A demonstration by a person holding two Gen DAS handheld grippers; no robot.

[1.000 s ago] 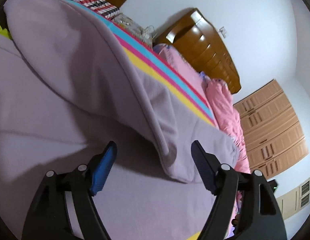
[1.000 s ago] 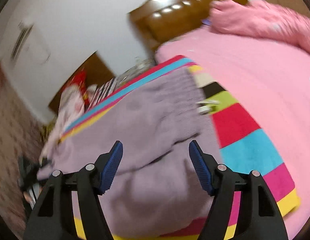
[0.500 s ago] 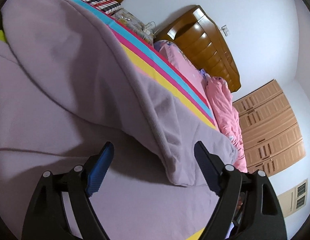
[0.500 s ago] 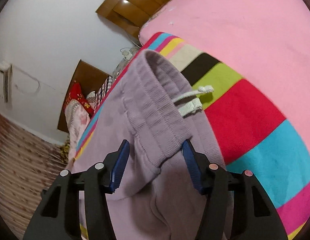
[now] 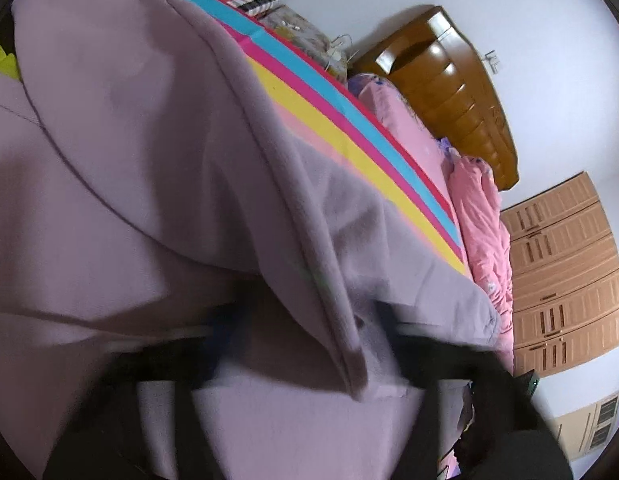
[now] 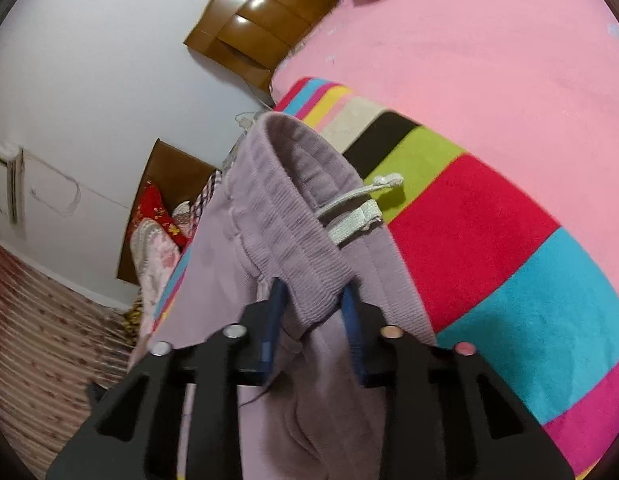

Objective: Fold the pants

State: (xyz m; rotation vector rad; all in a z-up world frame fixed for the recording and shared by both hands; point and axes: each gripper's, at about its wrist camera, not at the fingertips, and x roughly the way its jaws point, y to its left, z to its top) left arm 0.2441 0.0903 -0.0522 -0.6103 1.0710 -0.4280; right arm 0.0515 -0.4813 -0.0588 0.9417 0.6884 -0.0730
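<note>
Right gripper (image 6: 313, 312) angled down at the bed, wrist rolled so the room sits tilted in its view. Jaws have just been closing; blue pads (image 6: 274, 320) now press both sides of the ribbed waistband (image 6: 293, 248) of the lilac pants (image 6: 213, 280). Pinch is on the waistband's near end, fabric bunched between the pads. Drawstring (image 6: 355, 216), pale grey, hangs off the waistband just beyond the grip, ends lying over the striped blanket (image 6: 489, 248).

Left gripper (image 5: 305, 336) also pitched down, low over the pants (image 5: 129, 160). Its fingers are motion-blurred, jaws have just been closing. A folded hem edge (image 5: 341, 328) runs down between the two blurred fingers; looks pinched, but the contact itself is smeared, so I can't confirm pad pressure from this view.

Pants lie spread on the striped blanket (image 5: 349, 128) across the pink bed (image 6: 469, 60), one layer lifted and draped over the other in the left view. Wooden headboard (image 6: 265, 20) behind, wardrobe (image 5: 565, 272) off to the side.
</note>
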